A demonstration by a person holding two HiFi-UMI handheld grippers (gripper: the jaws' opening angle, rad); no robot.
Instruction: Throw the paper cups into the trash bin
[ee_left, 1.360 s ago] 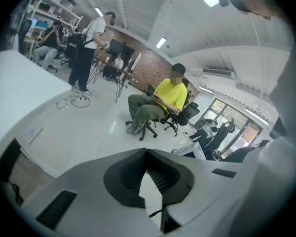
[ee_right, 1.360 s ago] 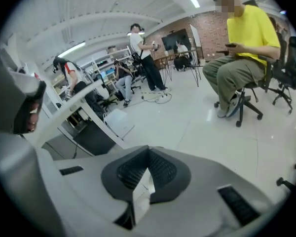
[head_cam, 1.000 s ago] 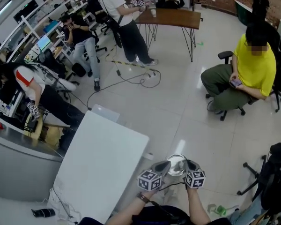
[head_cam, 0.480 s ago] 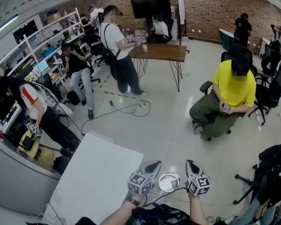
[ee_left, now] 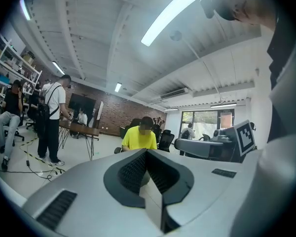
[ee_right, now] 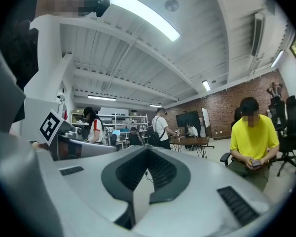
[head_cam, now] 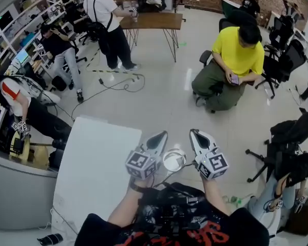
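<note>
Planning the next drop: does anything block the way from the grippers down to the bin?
Nothing visible does: the bin sits uncovered on the floor between the left gripper and right gripper, both shut, empty.

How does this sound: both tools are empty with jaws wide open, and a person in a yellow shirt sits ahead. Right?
Not quite. The left tool and right tool are empty, but their jaws are closed together, not wide open, as the left gripper view and the right gripper view show. The person in a yellow shirt does sit ahead.

Silvery trash bin (head_cam: 174, 160), white table (head_cam: 100, 163), yellow shirt (head_cam: 237, 53).
</note>
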